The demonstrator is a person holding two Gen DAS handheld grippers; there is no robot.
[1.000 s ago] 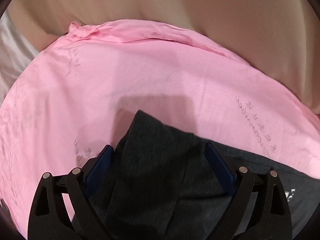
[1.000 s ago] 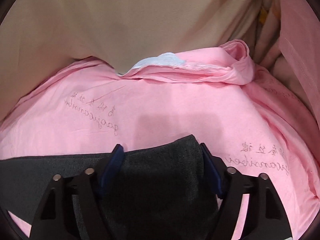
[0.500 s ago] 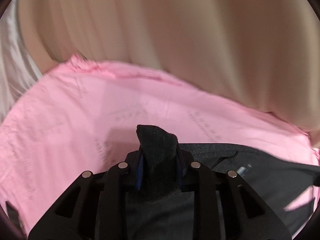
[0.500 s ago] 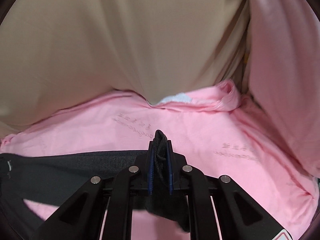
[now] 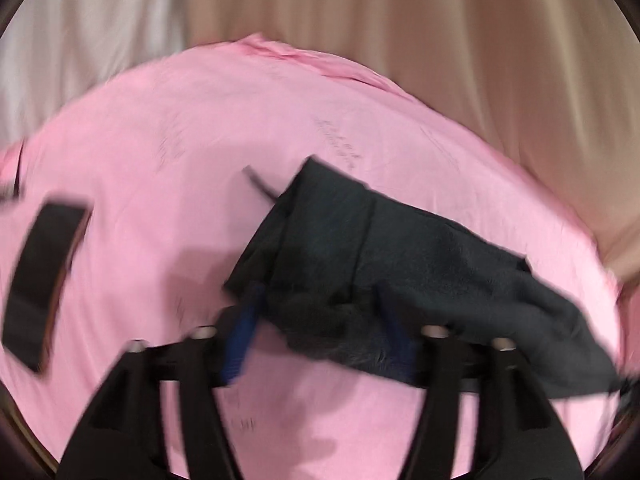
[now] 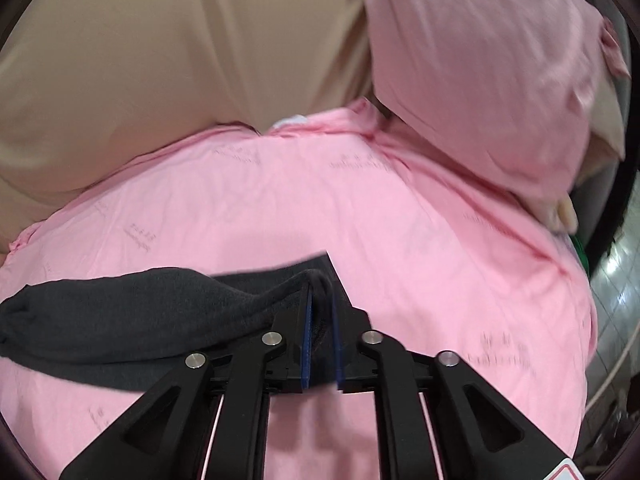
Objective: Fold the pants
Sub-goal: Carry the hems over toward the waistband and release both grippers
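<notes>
Left wrist view shows you the dark grey pants [image 5: 400, 256] bunched on the pink sheet [image 5: 168, 128], one end doubled over toward the far side with a cord poking out at its far left corner. Your left gripper [image 5: 320, 332] has its jaws well apart and opening; cloth lies between the blue pads [image 5: 240, 332], but they no longer press it, so that end looks released. From the right wrist, the pants [image 6: 132, 312] trail off to the left while your right gripper [image 6: 320, 320] pinches a corner of them between nearly closed pads, the jaws just beginning to part. By the look of it, one fold across is almost laid: the right corner is yet to be let go, and smoothing and a further fold likely remain. Farther out, a dark flat phone-like object [image 5: 44, 280] lies at the sheet's left, and a pink pillow [image 6: 480, 60] leans at far right.
</notes>
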